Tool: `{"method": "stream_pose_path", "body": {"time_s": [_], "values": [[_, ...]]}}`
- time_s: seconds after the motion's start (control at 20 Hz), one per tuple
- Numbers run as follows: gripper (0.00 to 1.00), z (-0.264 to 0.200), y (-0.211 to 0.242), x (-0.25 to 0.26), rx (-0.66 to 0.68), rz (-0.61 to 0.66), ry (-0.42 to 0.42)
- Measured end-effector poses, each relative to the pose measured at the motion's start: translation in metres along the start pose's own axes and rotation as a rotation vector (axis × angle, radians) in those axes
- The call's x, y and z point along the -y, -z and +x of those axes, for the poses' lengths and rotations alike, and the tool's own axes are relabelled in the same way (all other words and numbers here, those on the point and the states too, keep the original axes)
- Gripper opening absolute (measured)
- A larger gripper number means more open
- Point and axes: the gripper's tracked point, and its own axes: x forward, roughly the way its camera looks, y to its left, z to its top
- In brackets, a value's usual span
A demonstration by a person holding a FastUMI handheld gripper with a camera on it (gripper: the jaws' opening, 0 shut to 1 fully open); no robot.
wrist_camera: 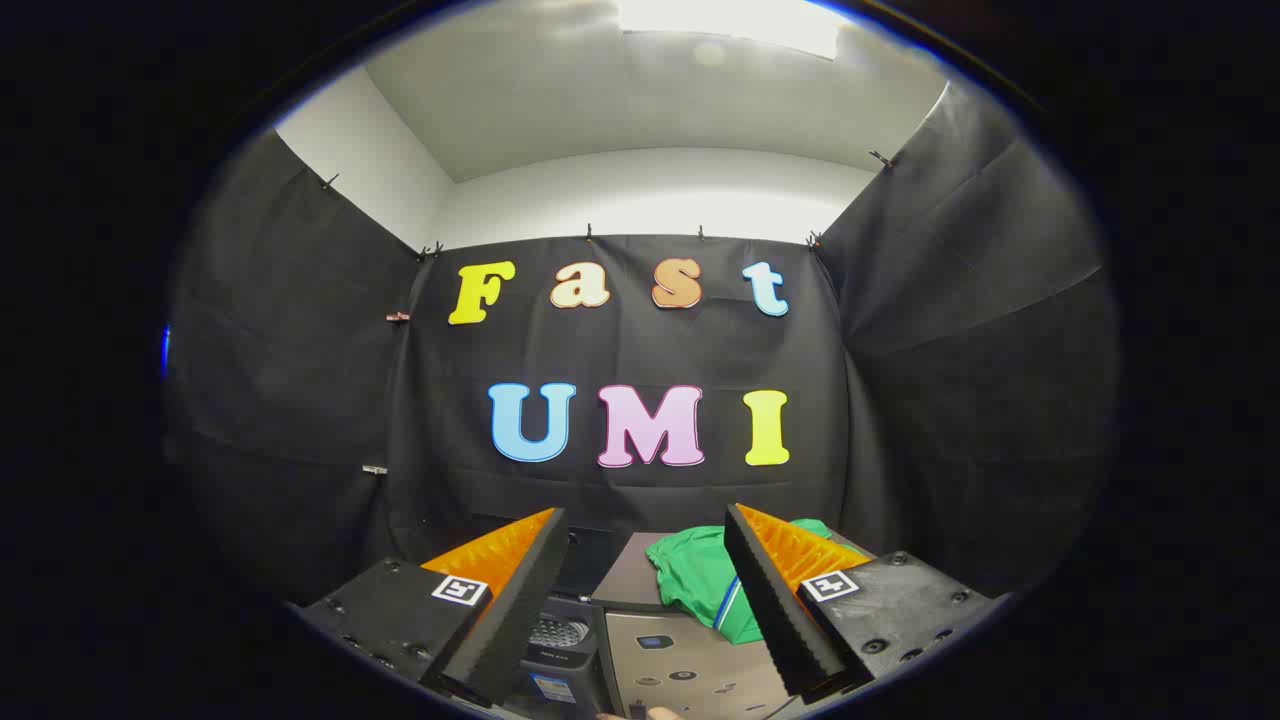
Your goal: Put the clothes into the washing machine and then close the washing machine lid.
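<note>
Clothes: a green garment (700,575) with a blue-and-white trim stripe lies crumpled on top of a flat grey box-like unit (640,565), just ahead of the jaws and towards the right finger.
Fabric: soft, thin, folded in loose ridges; it looks likely to drape and trail when lifted.
Washing machine: a small dark machine (560,640) with a perforated metal drum sits low and left of the garment, between the fingers; its lid looks open, though I cannot tell for sure.
Gripper (645,600): jaws spread wide, holding nothing, hovering above both things.
Fingers: wedge-shaped, with ribbed inner pads.
Step in hand: reaching for the garment, by my judgement.
Doing it well: come down on a raised fold near the middle, pinch plenty of cloth, lift clear before swinging left to the drum.
</note>
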Motion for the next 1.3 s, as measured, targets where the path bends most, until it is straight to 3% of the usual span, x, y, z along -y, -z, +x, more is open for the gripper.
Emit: {"method": "stream_pose_path", "body": {"time_s": [1.3], "values": [[0.98,0.010,0.007,0.011,-0.025,0.000,0.018]]}}
